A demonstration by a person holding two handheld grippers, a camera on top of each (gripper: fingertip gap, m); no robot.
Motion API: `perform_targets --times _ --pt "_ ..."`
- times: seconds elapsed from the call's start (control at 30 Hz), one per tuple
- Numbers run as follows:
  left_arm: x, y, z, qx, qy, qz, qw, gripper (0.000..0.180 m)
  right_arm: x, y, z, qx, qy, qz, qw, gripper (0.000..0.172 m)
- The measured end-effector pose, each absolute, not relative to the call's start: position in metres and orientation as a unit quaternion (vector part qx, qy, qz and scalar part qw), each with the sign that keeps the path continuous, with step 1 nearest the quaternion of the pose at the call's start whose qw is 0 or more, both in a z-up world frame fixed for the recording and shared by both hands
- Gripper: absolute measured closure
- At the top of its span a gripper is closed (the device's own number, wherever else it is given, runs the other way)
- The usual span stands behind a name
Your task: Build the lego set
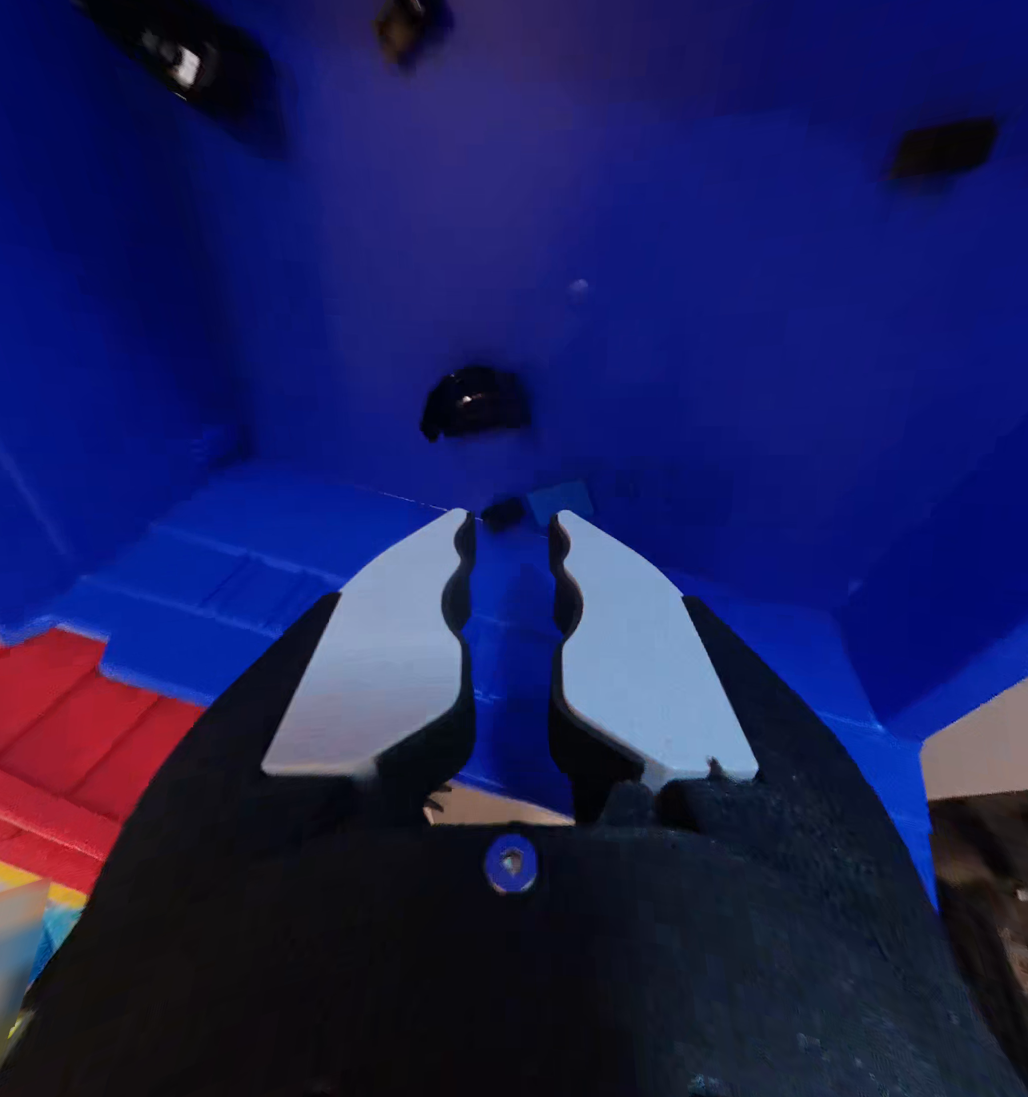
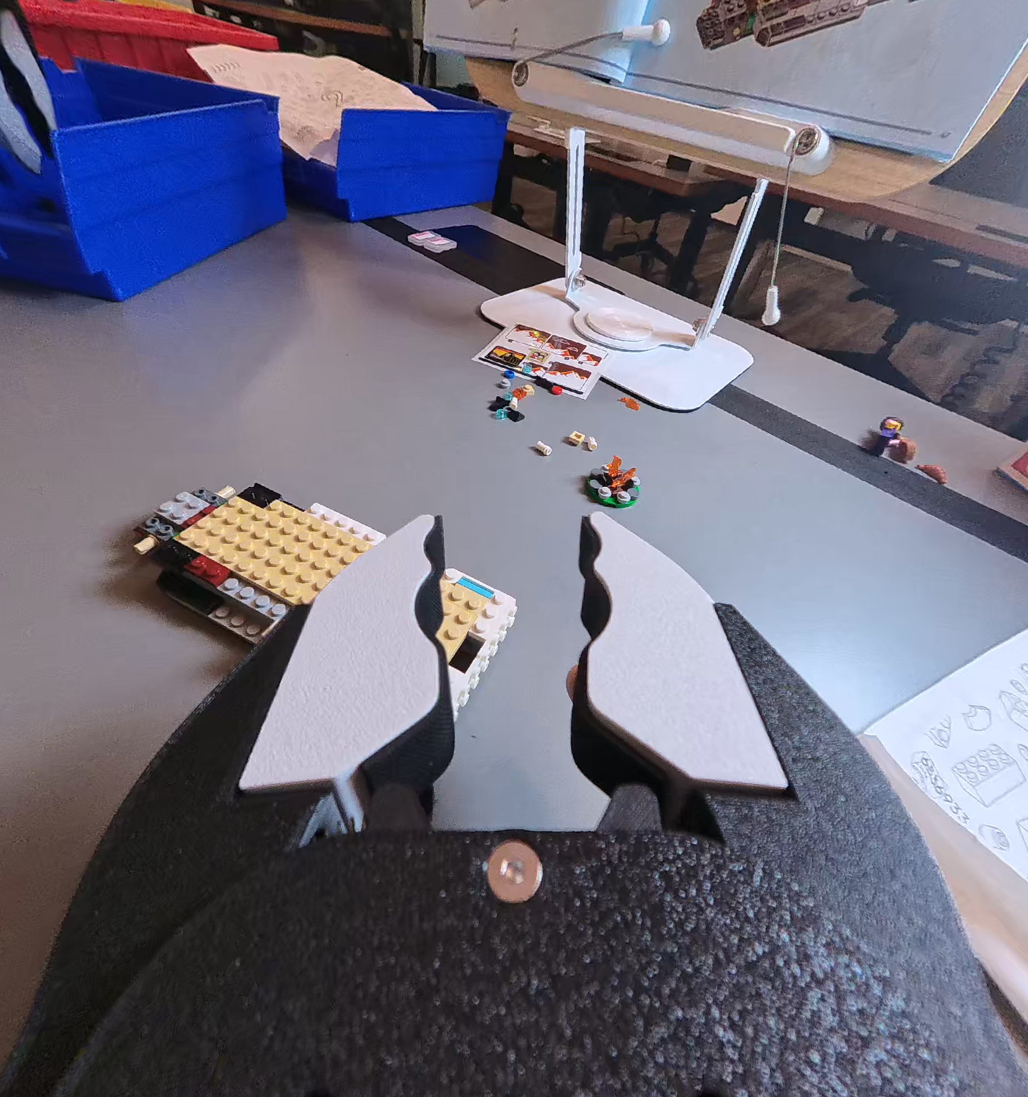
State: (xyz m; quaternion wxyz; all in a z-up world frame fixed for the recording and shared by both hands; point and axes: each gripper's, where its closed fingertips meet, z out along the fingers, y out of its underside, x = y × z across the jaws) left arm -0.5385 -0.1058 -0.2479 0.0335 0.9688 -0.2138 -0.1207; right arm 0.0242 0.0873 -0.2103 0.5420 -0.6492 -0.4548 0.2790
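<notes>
Both grippers' fingers parted: left [image 1: 512, 519] seemingly inside blue bin [image 1: 678, 297], right [image 2: 510, 522] above table [image 2: 322, 386].

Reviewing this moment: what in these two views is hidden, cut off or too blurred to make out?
- Left wrist view: small dark pieces in the blue bin are motion-blurred; kind unclear.
- Right wrist view: the brick build is partly hidden behind the right gripper.
- Right wrist view: the left gripper at the bin is cut off by the frame edge.
- Right wrist view: loose pieces too small to identify.
</notes>
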Motion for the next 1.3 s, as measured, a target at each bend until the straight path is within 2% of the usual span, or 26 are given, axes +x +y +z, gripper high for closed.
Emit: perform_targets --times 0.1,0.17,0.5,0.67,0.8,0.83,1.03,1.2,1.3 --pt "-0.547 -0.119 -0.262 0.959 -0.229 -0.122 0.110 0.155 0.024 0.088 -0.212 -0.648 -0.459 0.270 0.545 0.128" --pt "-0.551 -0.120 -0.266 0.954 -0.239 -0.124 0.131 0.156 0.024 0.089 -0.213 -0.650 -0.459 0.269 0.543 0.128" --pt "-0.560 -0.124 -0.279 0.923 -0.299 -0.132 0.204 0.156 0.024 0.093 -0.218 -0.657 -0.457 0.264 0.539 0.129" --pt "-0.558 -0.128 -0.281 0.915 -0.314 -0.124 0.223 0.170 0.024 0.091 -0.219 -0.655 -0.462 0.261 0.538 0.130" --pt "-0.556 -0.127 -0.281 0.920 -0.314 -0.114 0.205 0.172 0.023 0.090 -0.219 -0.653 -0.465 0.261 0.538 0.131" --pt "-0.553 -0.126 -0.282 0.925 -0.308 -0.102 0.195 0.180 0.023 0.090 -0.219 -0.653 -0.466 0.260 0.538 0.131" --pt "-0.546 -0.124 -0.281 0.939 -0.298 -0.087 0.148 0.180 0.023 0.090 -0.219 -0.652 -0.466 0.260 0.538 0.132" --pt "-0.548 -0.111 -0.264 0.952 -0.283 -0.100 0.059 0.180 0.022 0.089 -0.221 -0.652 -0.470 0.259 0.536 0.133" --pt "-0.552 -0.106 -0.249 0.960 -0.261 -0.102 0.013 0.165 0.021 0.087 -0.220 -0.649 -0.474 0.259 0.536 0.133"
